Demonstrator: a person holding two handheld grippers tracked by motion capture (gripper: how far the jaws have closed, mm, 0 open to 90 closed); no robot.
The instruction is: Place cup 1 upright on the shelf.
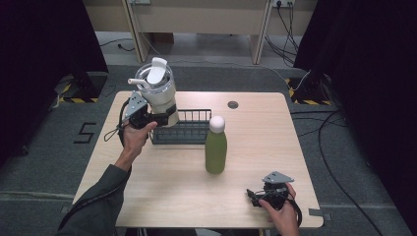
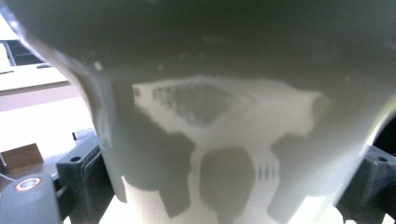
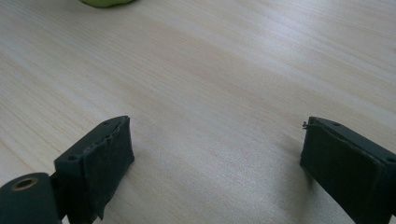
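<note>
A white tumbler [image 1: 158,91] with a clear lid and a straw stands upright at the left end of a black wire basket [image 1: 191,131]. My left gripper [image 1: 164,118] is shut on its lower body. In the left gripper view the tumbler's wall [image 2: 224,140] sits between my jaws, one at each lower corner. Whether its base rests in the basket is hidden. A green bottle [image 1: 216,147] with a white cap stands mid-table. My right gripper [image 1: 252,195] lies near the front right edge, open over bare wood [image 3: 210,93], with the green bottle's base [image 3: 105,2] far ahead.
The light wooden table [image 1: 162,191] has a round cable hole [image 1: 233,104] near its far edge. Bare wood lies between the bottle and each hand. Grey floor, cables and dark curtains surround the table.
</note>
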